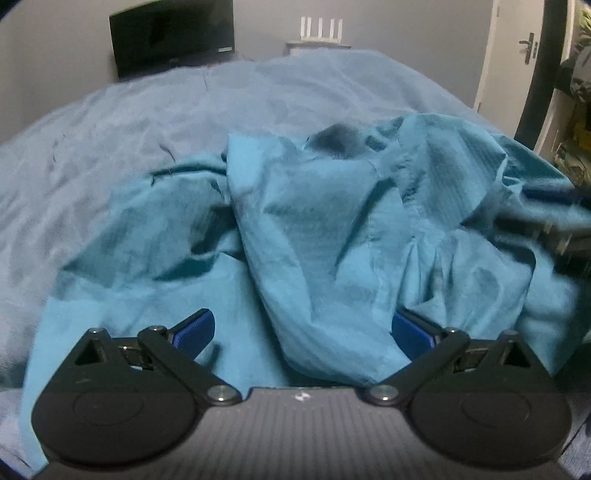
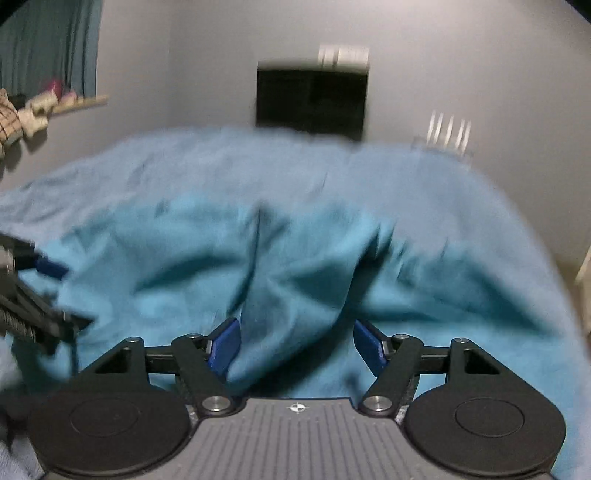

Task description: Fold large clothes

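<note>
A crumpled teal garment lies bunched on the blue-grey bedspread. My left gripper hovers low over its near edge, blue pads wide apart and open. A hanging fold of the cloth sits between them, close to the right pad. In the right wrist view the same garment fills the middle, blurred. My right gripper is open with a ridge of the cloth standing between its pads, not pinched. The left gripper shows at that view's left edge.
A black screen and a white router stand against the far wall behind the bed. A door and hanging clothes are at the right. A curtain and a shelf are at the left.
</note>
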Demonstrator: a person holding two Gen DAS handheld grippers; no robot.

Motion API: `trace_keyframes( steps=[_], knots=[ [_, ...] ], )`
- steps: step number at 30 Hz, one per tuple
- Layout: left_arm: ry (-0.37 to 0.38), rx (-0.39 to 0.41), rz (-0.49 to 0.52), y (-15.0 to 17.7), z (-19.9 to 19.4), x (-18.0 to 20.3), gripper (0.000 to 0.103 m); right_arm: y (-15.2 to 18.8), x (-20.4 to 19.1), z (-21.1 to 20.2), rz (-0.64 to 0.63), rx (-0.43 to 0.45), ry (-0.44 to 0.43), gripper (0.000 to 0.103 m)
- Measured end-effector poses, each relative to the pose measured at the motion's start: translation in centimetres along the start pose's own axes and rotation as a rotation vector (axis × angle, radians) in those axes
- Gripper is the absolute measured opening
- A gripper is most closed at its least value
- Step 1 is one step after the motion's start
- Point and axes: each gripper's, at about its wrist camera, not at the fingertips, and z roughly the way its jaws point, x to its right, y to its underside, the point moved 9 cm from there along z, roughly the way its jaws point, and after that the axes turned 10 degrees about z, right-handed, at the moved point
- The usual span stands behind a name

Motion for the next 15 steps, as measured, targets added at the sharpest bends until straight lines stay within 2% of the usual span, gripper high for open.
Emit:
trace_keyframes(
  steps=[2, 3, 4, 6, 8, 11, 15],
  knots=[
    [0.003, 0.002, -0.011, 0.2, -0.3, 0.0, 0.103, -1.2, -0.3, -1.0, 0.02, 0.065, 0.019, 0.073],
    [0.007, 0.002, -0.025, 0.3, -0.5, -0.1, 0.103, -1.4, -0.4, -1.0, 0.035, 0.065, 0.005, 0.076],
    [0.013, 0.0, -0.044, 0.5, -0.8, -0.3, 0.103, -1.1, -0.2, -1.0, 0.035, 0.033, 0.002, 0.079],
    [0.027, -0.001, -0.072, 0.8, -1.3, -0.6, 0.103, 0.6, 0.1, 0.1, 0.026, -0.091, 0.032, 0.076],
    [0.04, 0.009, -0.093, 0.9, -2.2, -0.9, 0.103, 1.8, 1.2, 0.2, 0.085, -0.139, 0.047, 0.075],
    [0.052, 0.069, -0.114, 0.1, -4.5, -1.4, 0.103, 1.2, 2.9, -2.2, 0.24, -0.082, 0.031, 0.078],
    [0.062, 0.155, -0.128, -1.0, -7.1, -1.4, 0.103, 0.2, 5.9, -6.8, 0.389, 0.028, 0.052, 0.084]
  ],
)
